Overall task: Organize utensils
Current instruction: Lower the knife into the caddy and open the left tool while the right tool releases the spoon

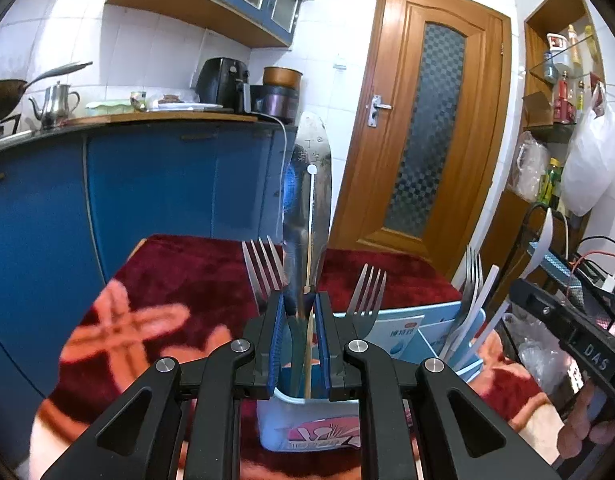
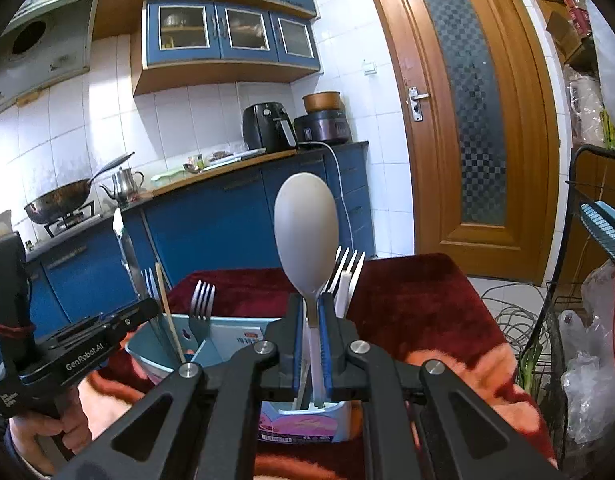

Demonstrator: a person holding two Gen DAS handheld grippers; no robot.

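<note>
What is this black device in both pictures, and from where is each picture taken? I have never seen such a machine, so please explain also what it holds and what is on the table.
There is no robot here. A person holds a hand tool with two fingers in each hand, and a small camera on each tool looks forward along those fingers. One picture comes from the left gripper, the other from the right gripper.

The left gripper is shut on a metal knife together with a thin wooden stick, both pointing up. The right gripper is shut on a pale spoon, bowl upward.

Below them, on a table with a red patterned cloth, stands a light blue utensil box with dividers. Forks already stand in it.
</note>
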